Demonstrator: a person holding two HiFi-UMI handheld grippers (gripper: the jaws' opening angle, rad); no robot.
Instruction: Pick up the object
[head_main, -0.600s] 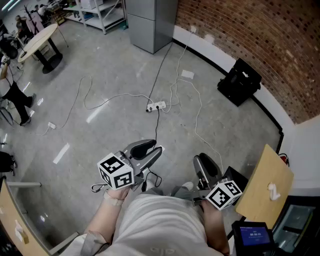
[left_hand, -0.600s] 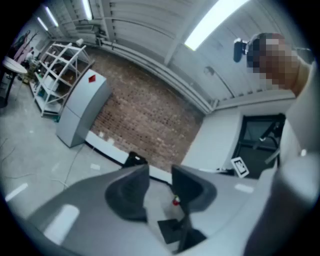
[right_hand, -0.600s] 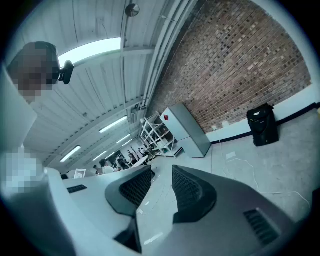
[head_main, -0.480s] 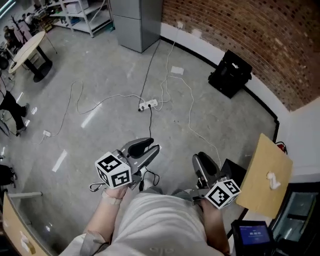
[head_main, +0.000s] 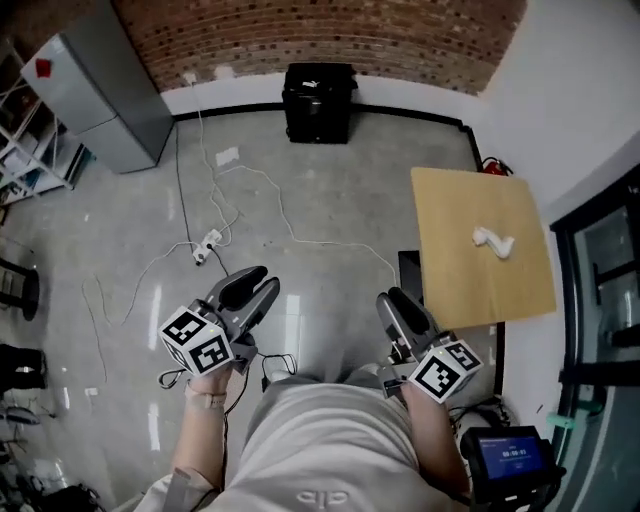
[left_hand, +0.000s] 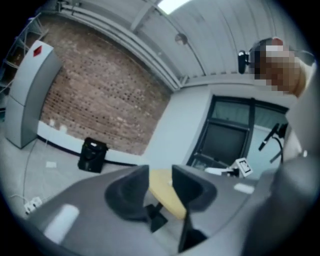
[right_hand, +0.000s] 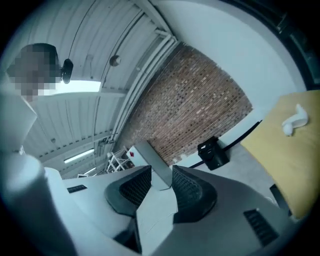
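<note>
Holding left gripper (head_main: 258, 283) and right gripper (head_main: 392, 303) at 6 o'clock, we have their fingers pressed together, empty; the white object (head_main: 493, 241) lies on the wooden table (head_main: 450, 290) at 2 o'clock

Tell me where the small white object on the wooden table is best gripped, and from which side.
Probably across its narrow middle, from straight above: the white object lies flat and elongated on the wooden table, clear of the edges. The right gripper is nearer. Its finer shape is too small to tell.
</note>
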